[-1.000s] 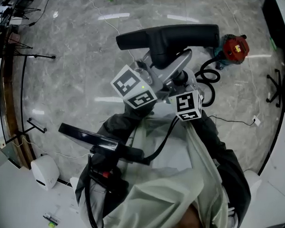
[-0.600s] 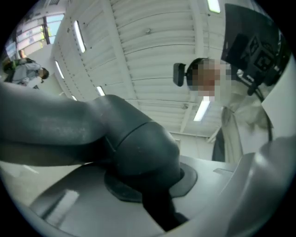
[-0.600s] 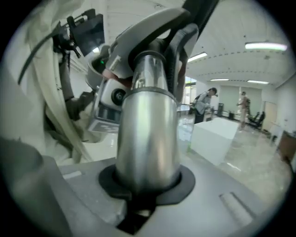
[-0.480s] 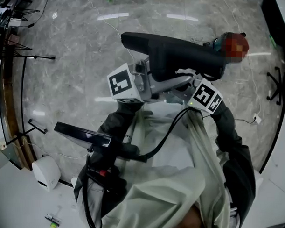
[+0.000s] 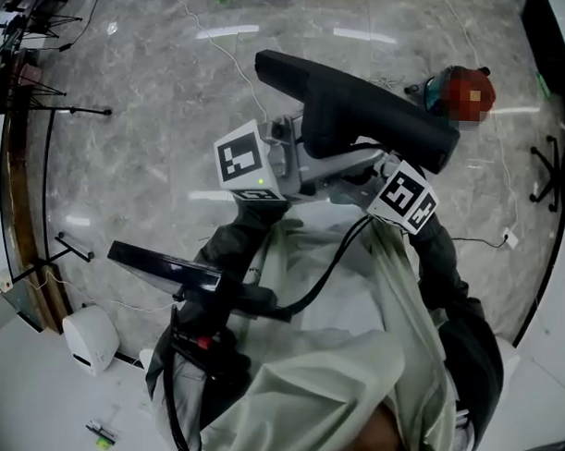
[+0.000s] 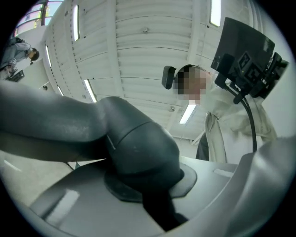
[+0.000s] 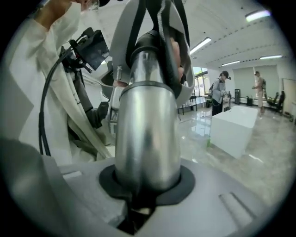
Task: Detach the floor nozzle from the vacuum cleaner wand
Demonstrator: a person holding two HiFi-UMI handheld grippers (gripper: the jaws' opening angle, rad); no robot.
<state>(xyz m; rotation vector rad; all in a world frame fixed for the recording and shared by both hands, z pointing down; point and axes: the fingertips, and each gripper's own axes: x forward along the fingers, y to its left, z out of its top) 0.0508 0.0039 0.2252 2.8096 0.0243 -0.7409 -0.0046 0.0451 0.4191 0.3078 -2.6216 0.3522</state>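
The black floor nozzle (image 5: 361, 107) is lifted in front of me and slants from upper left down to the right. Its dark grey neck (image 6: 138, 148) fills the left gripper view, and my left gripper (image 6: 148, 190) is shut on it. A silver wand tube (image 7: 145, 134) stands between the pads of my right gripper (image 7: 145, 187), which is shut on it. The tube's far end meets a black collar (image 7: 155, 44). In the head view the left gripper (image 5: 299, 156) and right gripper (image 5: 367, 177) sit close together under the nozzle, with the silver wand (image 5: 335, 164) between them.
A red vacuum body (image 5: 458, 87) lies on the marble floor at the top right. Black stands (image 5: 55, 110) line the left side and a white round device (image 5: 89, 338) sits at the lower left. A white block (image 7: 233, 127) and distant people show in the right gripper view.
The nozzle has swung from lying level to slanting, its right end dropping toward the right. My right gripper has shifted right and my left gripper slightly left.
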